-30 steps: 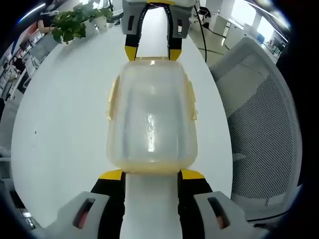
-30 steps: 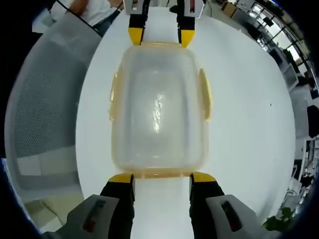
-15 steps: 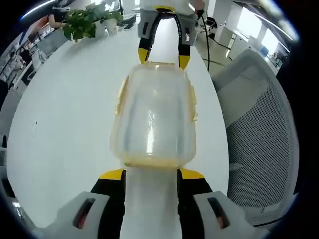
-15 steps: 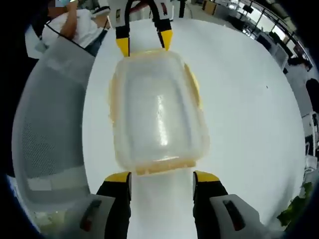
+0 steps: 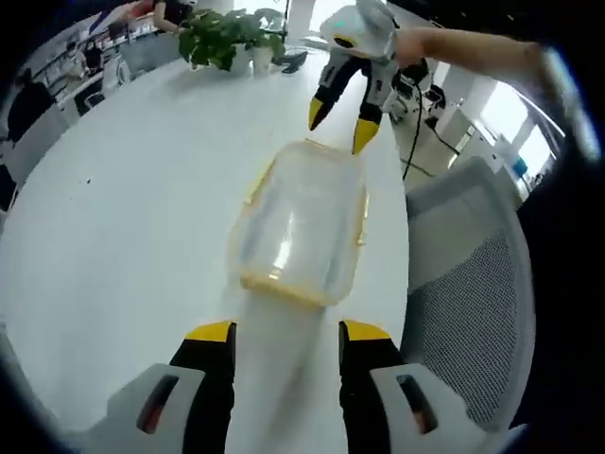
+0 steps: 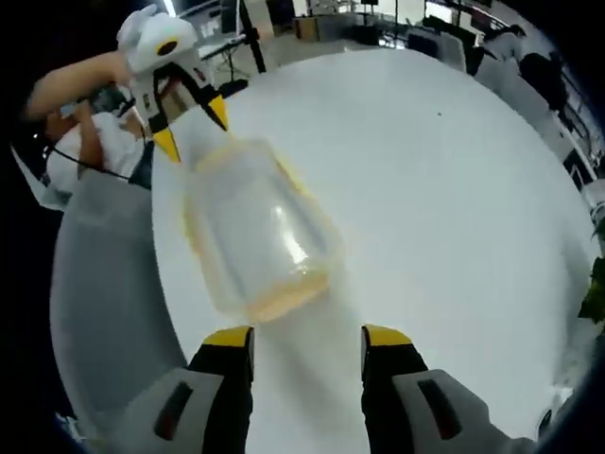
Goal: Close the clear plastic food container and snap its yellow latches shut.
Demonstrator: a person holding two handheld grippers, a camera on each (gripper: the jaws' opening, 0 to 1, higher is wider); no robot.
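— So, where is the container [image 5: 301, 225] sitting?

— It is lying lid-on upon the white bench [image 5: 123, 208], close to the bench edge that is running beside the grey mesh chair [image 5: 463, 312]. In the left gripper view its near end is lying just ahead of the left gripper [image 5: 285, 333], apart from the yellow tips.

— And the gripper, how is it standing?

— Its jaws are spread wide with nothing between them but bare bench. The right gripper [image 6: 307, 337] is showing the same in its own view: jaws wide, holding nothing, with the container [image 6: 253, 232] lying ahead of it and not touching.

— Is either one showing in the other's view?

— Yes. The right gripper [image 5: 341, 118] is hanging above the far end of the container, jaws parted, and a person's arm [image 5: 473, 47] is reaching in behind it. In the right gripper view the left gripper [image 6: 186, 115] is hovering over the container's far end, likewise parted.

— What about room to move?

— A wide stretch of bare bench is lying on the side away from the chair, running out to a potted plant [image 5: 222, 36]. The yellow latches [image 5: 259, 185] are lying along the container's long sides; I cannot tell whether they are snapped down.
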